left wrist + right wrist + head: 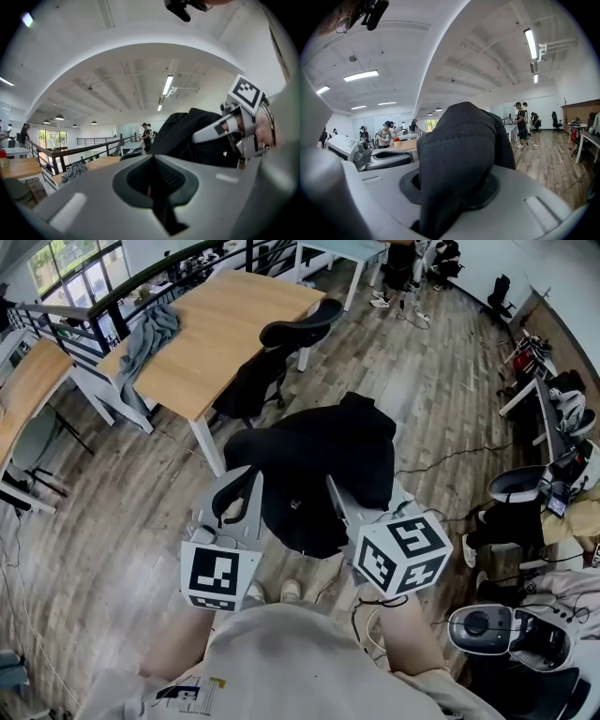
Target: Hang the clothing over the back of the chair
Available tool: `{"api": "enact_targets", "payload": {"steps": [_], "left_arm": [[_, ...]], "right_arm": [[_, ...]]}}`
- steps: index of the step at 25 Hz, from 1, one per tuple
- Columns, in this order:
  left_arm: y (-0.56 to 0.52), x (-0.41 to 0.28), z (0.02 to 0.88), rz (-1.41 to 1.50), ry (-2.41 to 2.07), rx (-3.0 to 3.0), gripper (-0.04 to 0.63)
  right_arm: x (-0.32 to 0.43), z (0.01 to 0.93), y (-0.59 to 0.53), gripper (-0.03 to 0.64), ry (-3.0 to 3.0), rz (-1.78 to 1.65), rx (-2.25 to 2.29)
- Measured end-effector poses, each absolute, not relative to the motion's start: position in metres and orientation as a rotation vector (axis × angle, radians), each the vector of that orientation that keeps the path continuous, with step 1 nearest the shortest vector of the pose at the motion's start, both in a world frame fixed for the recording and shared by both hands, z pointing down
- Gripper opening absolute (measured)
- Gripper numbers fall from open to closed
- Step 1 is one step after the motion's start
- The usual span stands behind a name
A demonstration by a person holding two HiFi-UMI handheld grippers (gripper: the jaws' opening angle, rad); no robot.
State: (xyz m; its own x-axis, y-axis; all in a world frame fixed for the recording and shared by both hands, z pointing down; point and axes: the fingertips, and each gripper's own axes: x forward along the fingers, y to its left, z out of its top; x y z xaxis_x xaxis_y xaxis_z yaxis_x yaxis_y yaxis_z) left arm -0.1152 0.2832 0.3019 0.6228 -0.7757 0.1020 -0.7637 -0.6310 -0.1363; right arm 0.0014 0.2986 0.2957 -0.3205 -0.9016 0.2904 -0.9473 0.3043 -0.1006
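**Fig. Garment carried towards the chair.** The right gripper (361, 498) has its fingers clamped on a thick fold of the black garment (319, 460). In the right gripper view the bunched fabric fills the gap between them and rises above it. This one-sided grip lets the rest of the garment hang free in a loose mass over the plank floor (431, 399), ready to be spread.

The left gripper (242, 486) is level with its partner, just left of the cloth. Its fingers are closed together with apparently nothing between them, though a thin hem caught there cannot be ruled out from its own view.

The garment is in front of the person, between them and the black office chair (281, 343). It is not yet over the chair's back, and whatever lies directly beneath the fabric is hidden.

The chair stands at the near right edge of a wooden surface (234, 324). A grey cloth (150, 334) is heaped at the left edge of this surface.

The room is an open-plan office on a mezzanine. A dark railing (141, 282) bounds it beyond the surface, and strip lights (167, 84) run along a white ceiling. People (519, 124) stand in the distance, and cables (450, 457) trail across the floor at the right.
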Motion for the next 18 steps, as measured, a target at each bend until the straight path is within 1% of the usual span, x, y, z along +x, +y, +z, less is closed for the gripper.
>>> {"api": "enact_targets", "payload": {"steps": [18], "left_arm": [[0.285,-0.059,0.3,-0.221,1.38,-2.693,0.0]], "right_arm": [[0.068,0.296,0.3,0.098,-2.428,0.354,1.673]]}}
